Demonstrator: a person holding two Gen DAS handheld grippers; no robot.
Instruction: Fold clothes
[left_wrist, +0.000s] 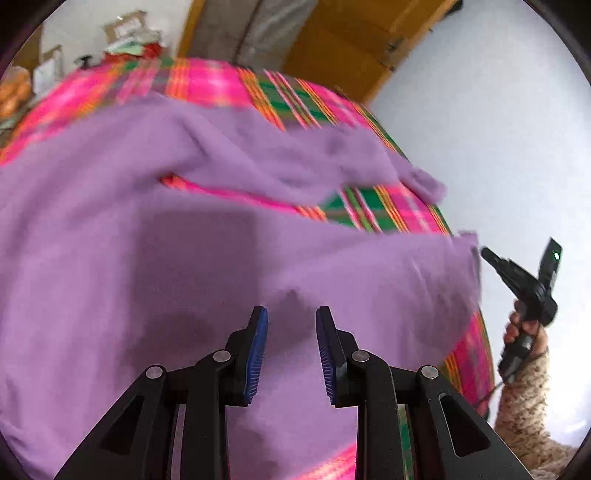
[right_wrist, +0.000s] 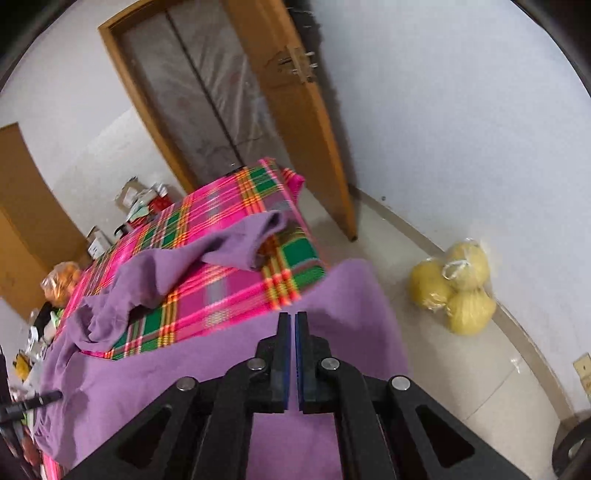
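A soft purple knit garment (left_wrist: 207, 236) lies spread over a table covered in pink, green and orange plaid cloth (left_wrist: 384, 206), its long axis running across the table, with one sleeve (right_wrist: 236, 243) trailing toward the far corner. The left gripper (left_wrist: 291, 314) hangs directly above the near body of the garment, its blue-padded fingers (left_wrist: 258, 343) parted with purple cloth visible in the gap and nothing pinched; a small raised pucker of fabric sits just ahead of the tips. The right gripper (right_wrist: 291, 317) is at the garment's near right corner, where the cloth overhangs the table edge; its fingers are pressed nearly together, but whether a fold of the hem lies between them cannot be told. In the left wrist view the right gripper's handle (left_wrist: 524, 291) appears just off the garment's right edge. Judged from this layout, the left gripper is nearer the middle of the hem, and closing on the pucker would give both tools a hold on the near edge.
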